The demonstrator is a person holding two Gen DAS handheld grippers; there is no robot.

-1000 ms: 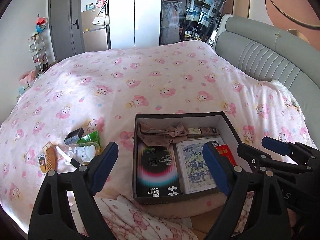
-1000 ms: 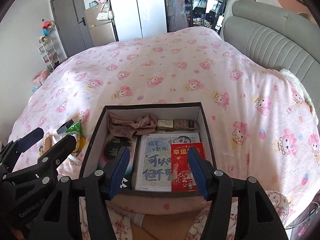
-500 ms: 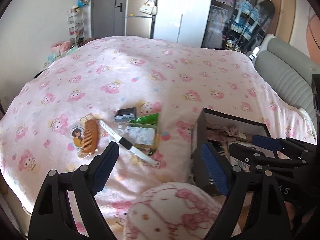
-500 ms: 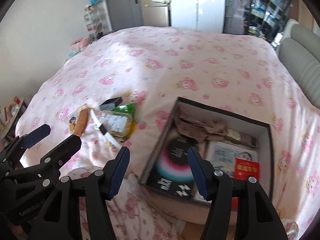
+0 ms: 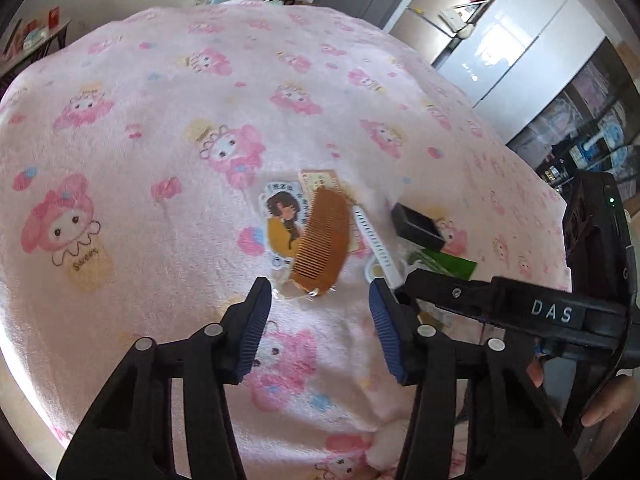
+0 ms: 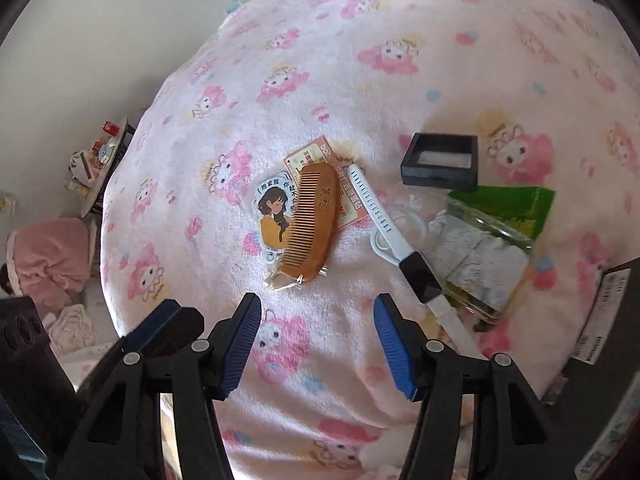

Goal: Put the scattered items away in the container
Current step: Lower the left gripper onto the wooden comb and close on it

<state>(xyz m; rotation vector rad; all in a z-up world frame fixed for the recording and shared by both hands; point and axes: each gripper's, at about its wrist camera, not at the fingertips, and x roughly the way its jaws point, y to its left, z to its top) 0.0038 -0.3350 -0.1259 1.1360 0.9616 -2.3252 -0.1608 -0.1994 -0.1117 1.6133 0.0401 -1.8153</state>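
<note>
Black gripper [image 5: 318, 312] frames, ribbed blue pads [image 6: 240, 344] (silver screws).

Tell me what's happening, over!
Both grippers, left and right, empty, jaws closing. Wooden comb lies ahead on the blanket. Nothing blocking.

Container [image 6: 608, 312] — cut off at edge.

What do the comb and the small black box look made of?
Comb: probably wood or wood-look resin; matte orange-brown with an engraved mark on its spine. Black box: looks like rigid plastic or card with a clear window; matte frame, glossy pale centre. Neither is certain from the pictures.
</note>
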